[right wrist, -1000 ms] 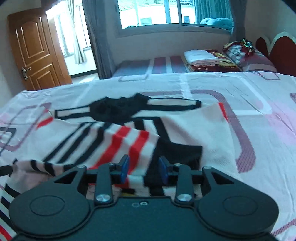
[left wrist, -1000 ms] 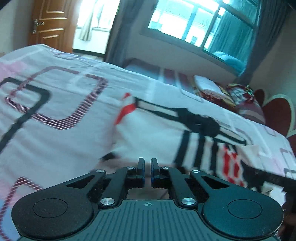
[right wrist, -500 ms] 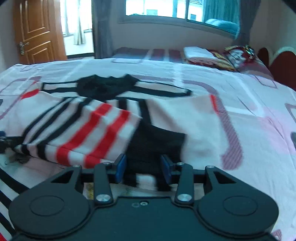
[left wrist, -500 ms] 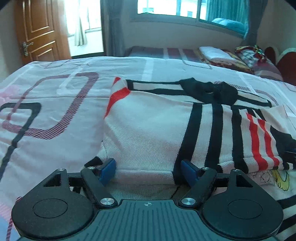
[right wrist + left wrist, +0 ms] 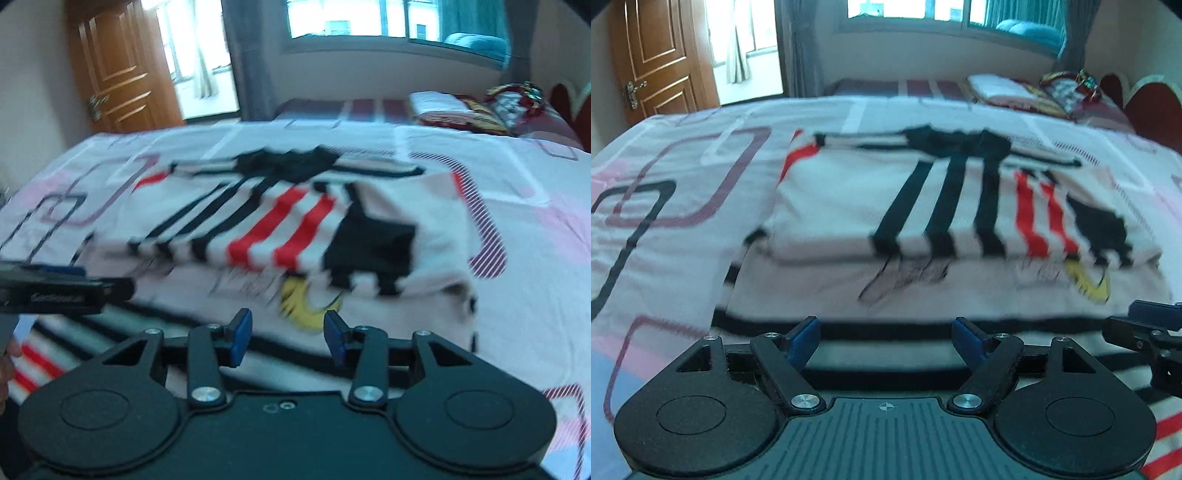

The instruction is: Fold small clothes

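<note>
Having let go of the shirt (image 5: 945,206) half a second earlier, left gripper (image 5: 886,338) and right gripper (image 5: 288,332) stood wide, empty, withdrawn; one fold lay finished on the bed (image 5: 683,177).

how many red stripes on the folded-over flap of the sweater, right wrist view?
2 on the sweater flap: one left, one right, side by side beside the black block. More may be hidden beneath the fold.
</note>
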